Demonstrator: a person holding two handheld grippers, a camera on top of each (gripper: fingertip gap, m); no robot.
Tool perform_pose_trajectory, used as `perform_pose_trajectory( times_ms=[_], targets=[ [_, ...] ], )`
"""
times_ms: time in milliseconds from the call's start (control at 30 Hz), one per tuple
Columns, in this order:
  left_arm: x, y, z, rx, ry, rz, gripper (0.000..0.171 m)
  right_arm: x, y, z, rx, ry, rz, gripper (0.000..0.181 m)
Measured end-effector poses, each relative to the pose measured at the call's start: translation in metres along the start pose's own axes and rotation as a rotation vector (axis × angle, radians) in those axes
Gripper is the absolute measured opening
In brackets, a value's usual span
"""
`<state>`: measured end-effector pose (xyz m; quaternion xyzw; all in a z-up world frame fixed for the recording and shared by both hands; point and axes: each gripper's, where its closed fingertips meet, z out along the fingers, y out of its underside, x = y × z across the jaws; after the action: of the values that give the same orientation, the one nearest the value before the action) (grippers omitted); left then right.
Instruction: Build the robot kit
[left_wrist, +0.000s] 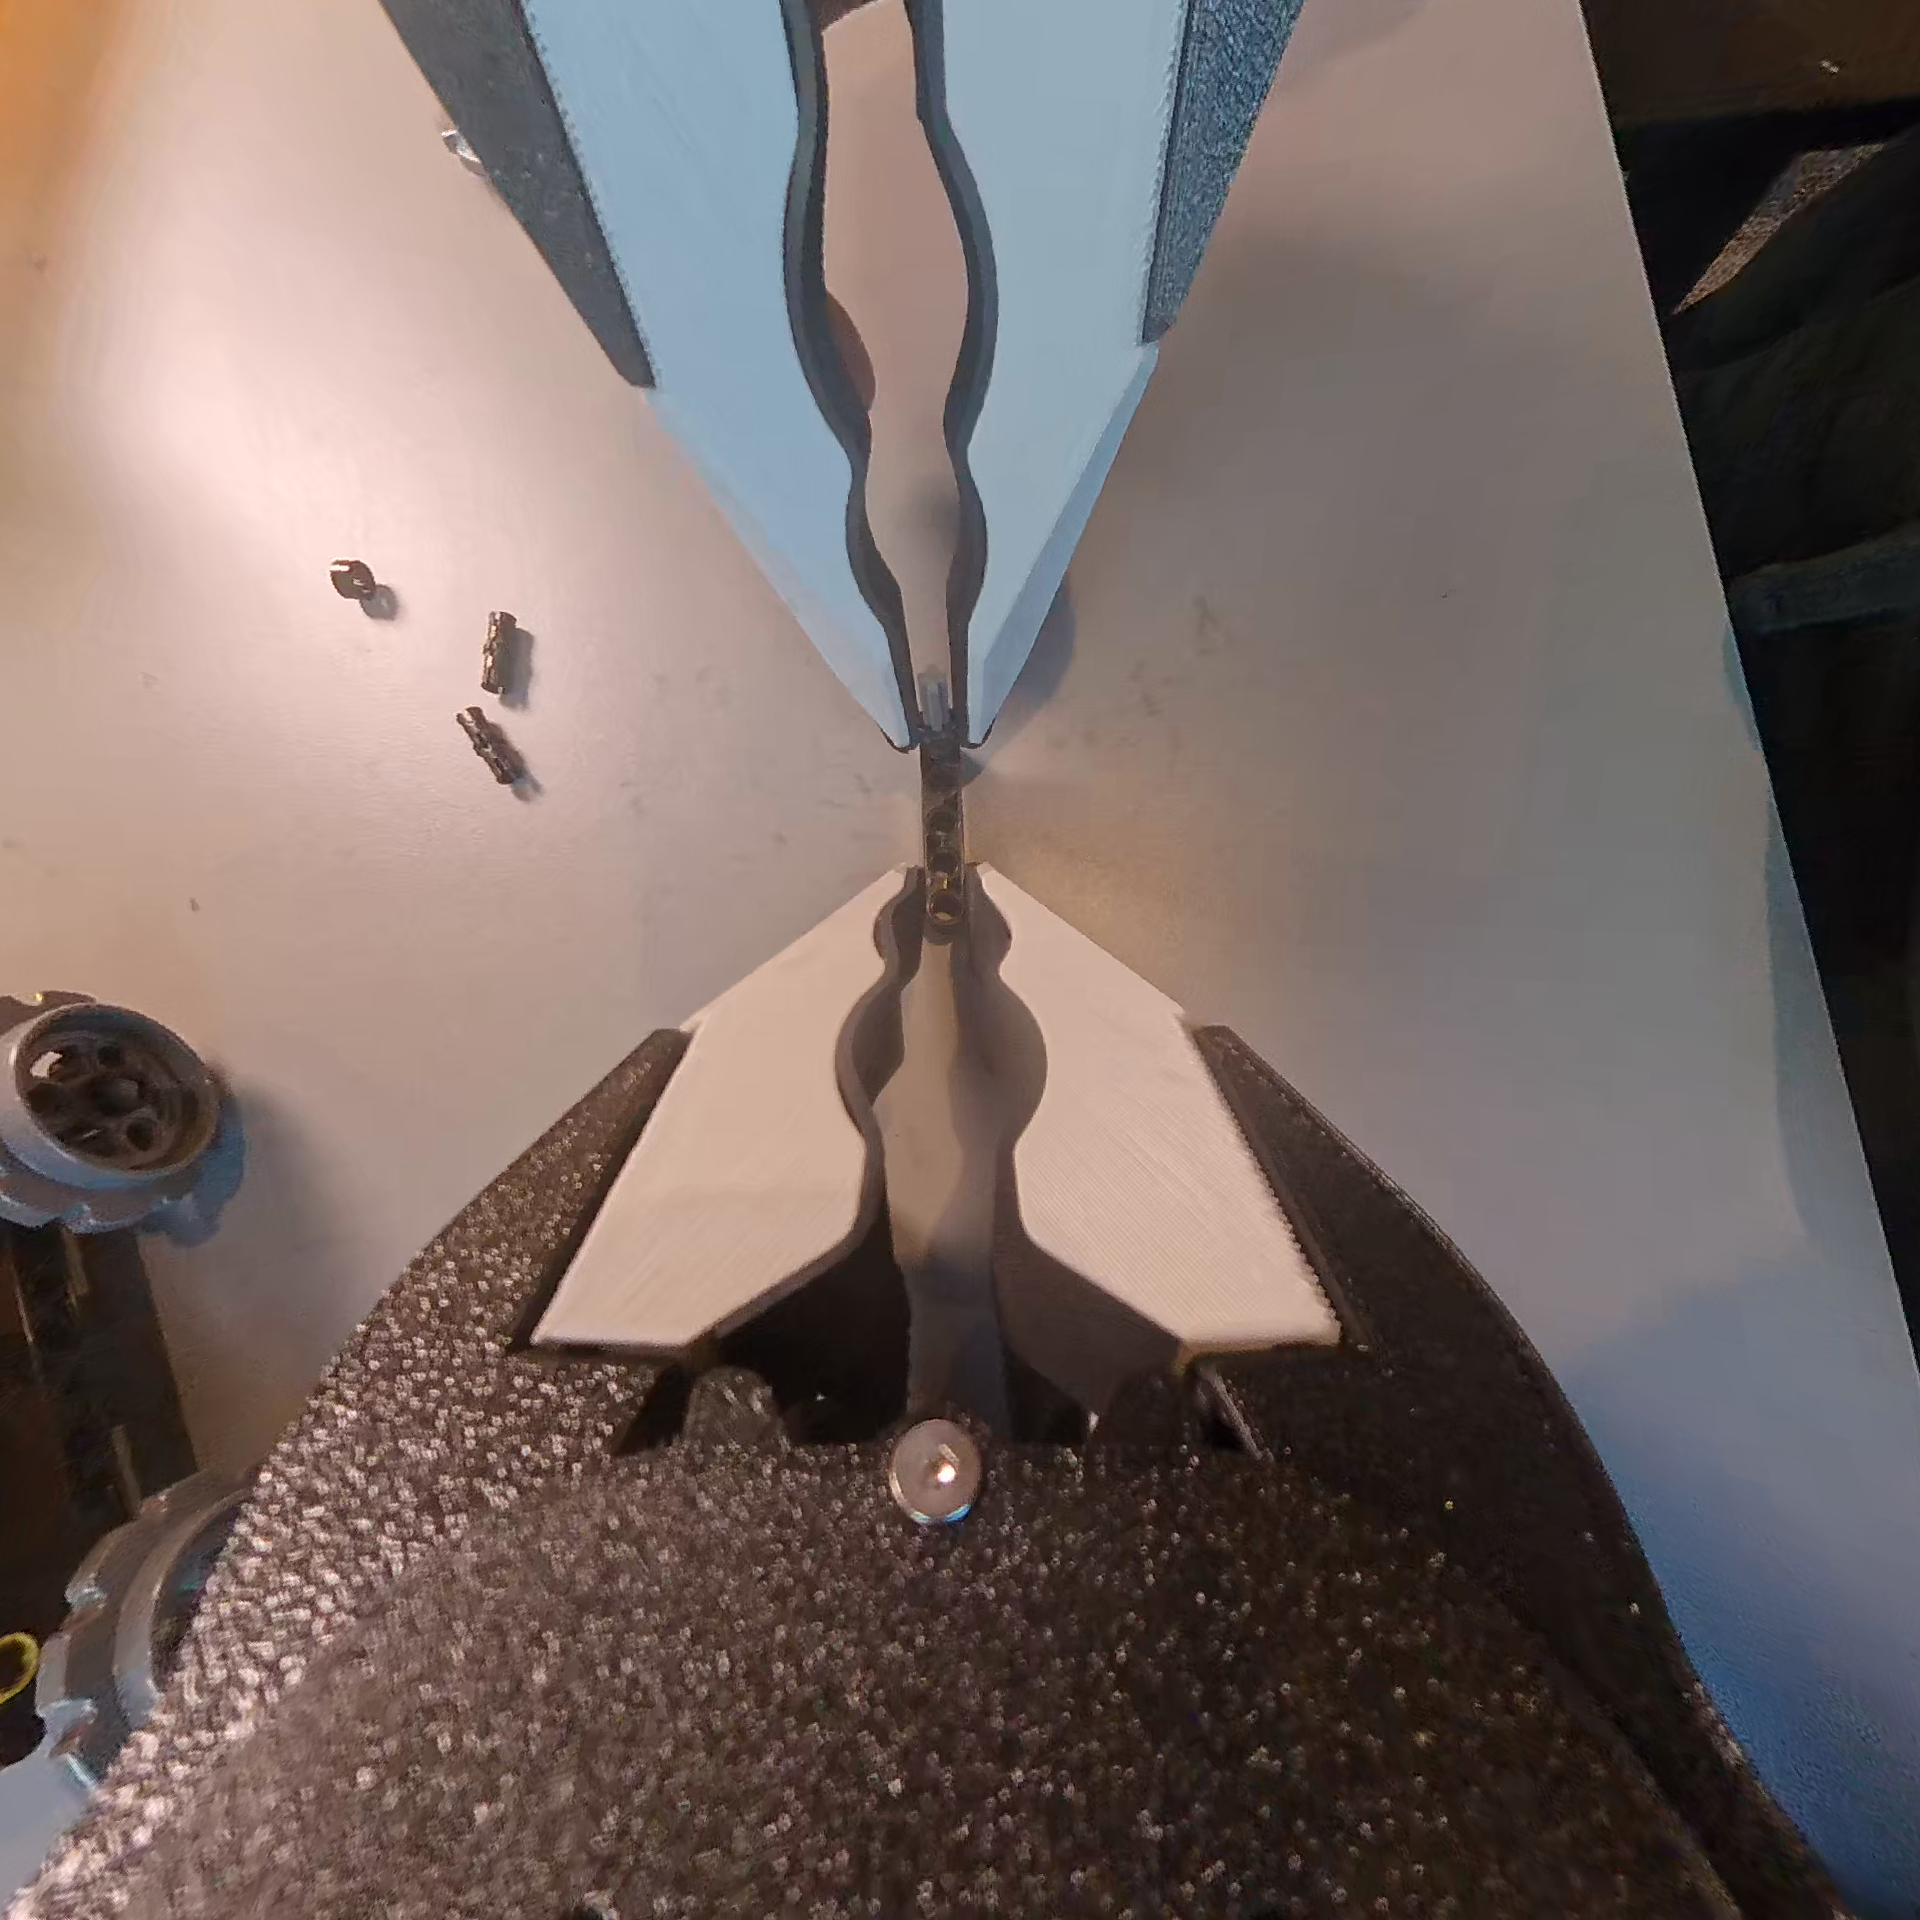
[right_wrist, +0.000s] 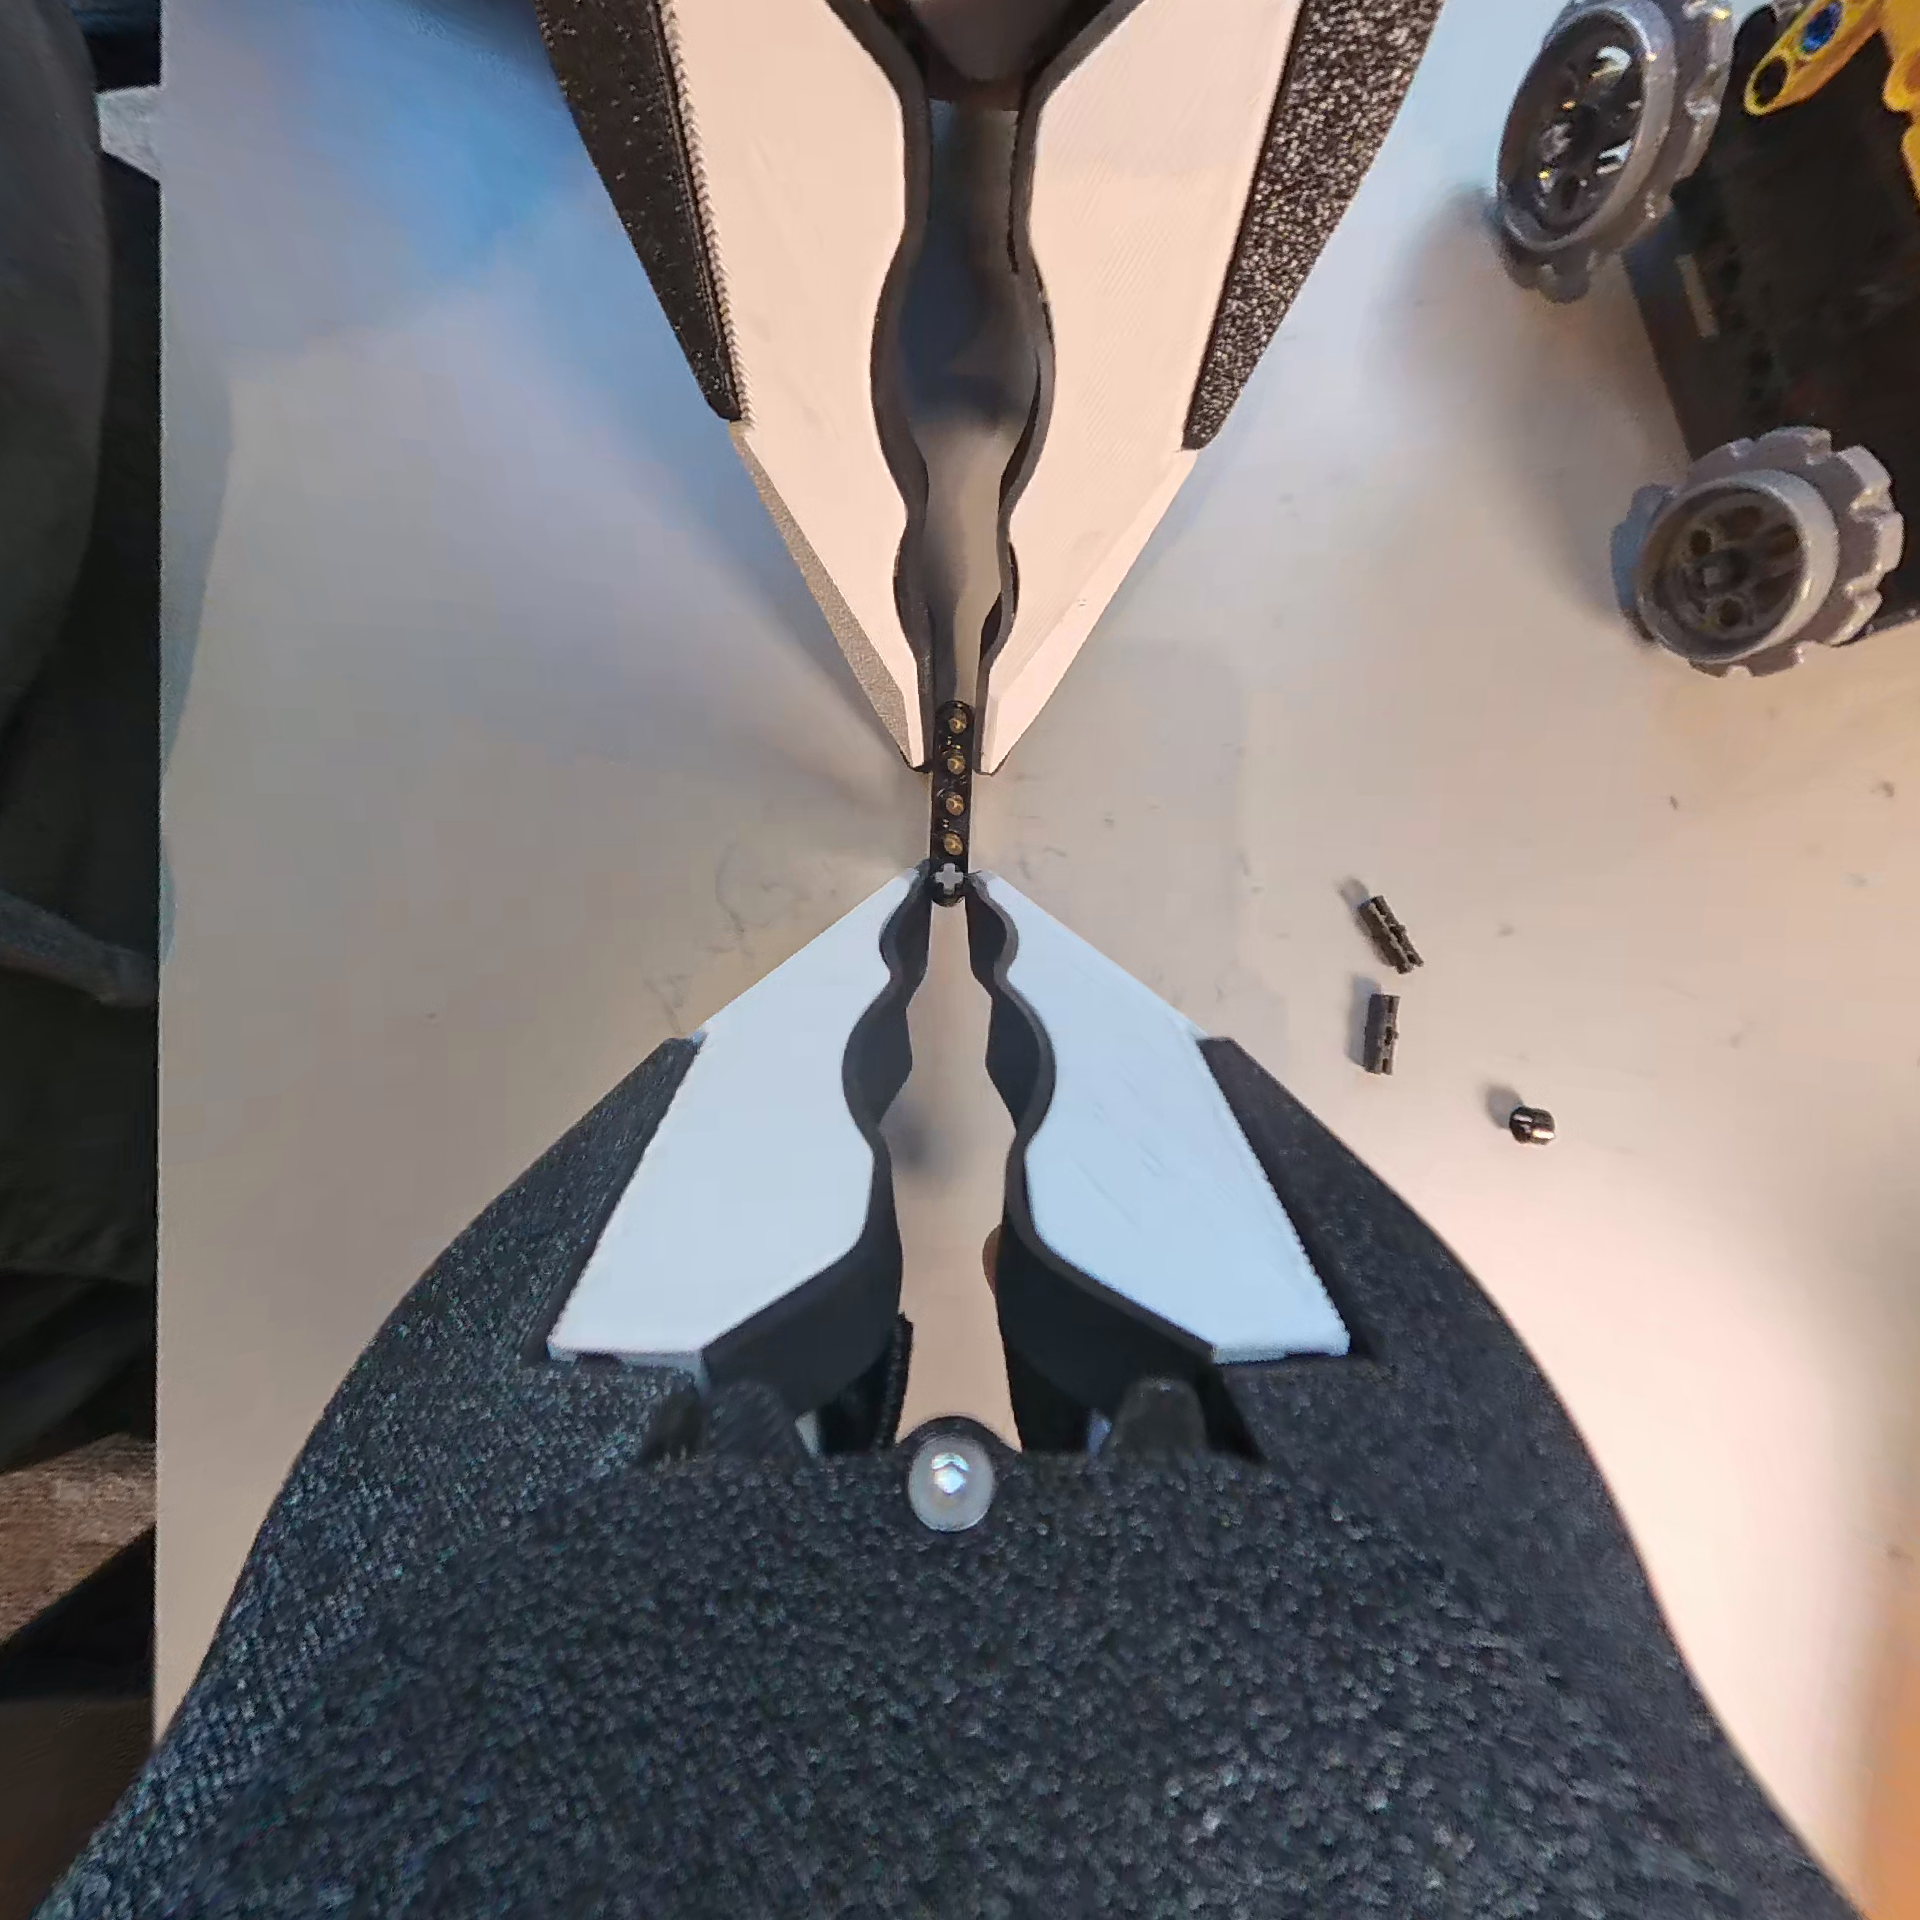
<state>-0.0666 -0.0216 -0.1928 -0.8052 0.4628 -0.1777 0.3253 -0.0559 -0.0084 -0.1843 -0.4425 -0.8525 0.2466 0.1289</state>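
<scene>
- Black and slim, a toy-brick beam (left_wrist: 943, 862) with a row of round holes is held above the pale surface (left_wrist: 1351, 727) between two grippers that face each other tip to tip.
- Its long axis runs straight along the line from one gripper to the other, one end in each.
- Left gripper (left_wrist: 943, 904): white fingers closed to a narrow slit, pinching the near end of the beam in the left wrist view.
- Right gripper (right_wrist: 948, 883): likewise nearly closed, clamped on the beam's end that bears a cross-shaped hole.
- Three small dark connector pins (right_wrist: 1387, 935) lie loose on the surface to one side, a little apart from one another and well apart from the beam.
- Grey-rimmed wheels (right_wrist: 1745, 566) of a black and yellow brick vehicle (right_wrist: 1766, 260) sit near the surface's far corner in the right wrist view.
</scene>
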Motion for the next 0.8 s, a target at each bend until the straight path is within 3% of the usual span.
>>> perform_pose_trajectory(
  times_ms=[233, 400, 500, 667, 800],
  targets=[
    [0.000, 0.000, 0.000, 0.004, 0.006, -0.016, 0.005, 0.001, 0.000, 0.000, 0.028, 0.015, 0.026, 0.007],
    [0.000, 0.000, 0.000, 0.005, 0.003, -0.012, 0.005, 0.006, -0.003, -0.017, 0.096, 0.031, 0.059, 0.021],
    [-0.001, 0.000, 0.000, 0.004, -0.002, -0.015, 0.005, 0.027, -0.002, -0.036, 0.165, 0.100, 0.140, 0.021],
    [-0.007, -0.001, 0.001, 0.007, -0.040, -0.010, 0.005, 0.062, 0.021, -0.044, 0.160, 0.227, 0.251, 0.021],
    [-0.016, -0.001, 0.001, 0.013, -0.080, -0.034, 0.005, 0.040, 0.014, -0.034, 0.184, 0.106, 0.215, 0.022]
  ],
)
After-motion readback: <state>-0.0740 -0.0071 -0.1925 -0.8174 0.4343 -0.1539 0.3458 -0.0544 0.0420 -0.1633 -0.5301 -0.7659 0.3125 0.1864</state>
